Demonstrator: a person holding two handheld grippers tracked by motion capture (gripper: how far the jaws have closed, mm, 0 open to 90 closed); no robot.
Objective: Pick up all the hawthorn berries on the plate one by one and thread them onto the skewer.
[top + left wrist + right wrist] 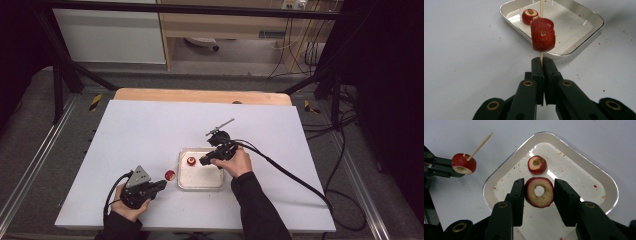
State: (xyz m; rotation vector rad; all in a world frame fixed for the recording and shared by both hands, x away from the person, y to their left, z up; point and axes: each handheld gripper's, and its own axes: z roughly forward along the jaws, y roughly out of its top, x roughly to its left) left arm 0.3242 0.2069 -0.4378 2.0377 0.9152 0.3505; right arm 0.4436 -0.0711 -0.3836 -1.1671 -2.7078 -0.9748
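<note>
Left gripper [541, 66]: your jaws closed on skewer [541, 58], fruit [543, 35] above them.
Right gripper [539, 192]: ring slice [539, 192] between jaws — grip looks light.
Risk: it may slip — squeezing harder may break it.

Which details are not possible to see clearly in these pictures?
- High view: the fruit pieces are too small; the skewer cannot be made out.
- Left gripper view: the skewer tip is cut off by the top edge; the skewered fruit partly hides the piece in the tray.
- Right gripper view: the underside of the cored fruit ring faces away.
</note>
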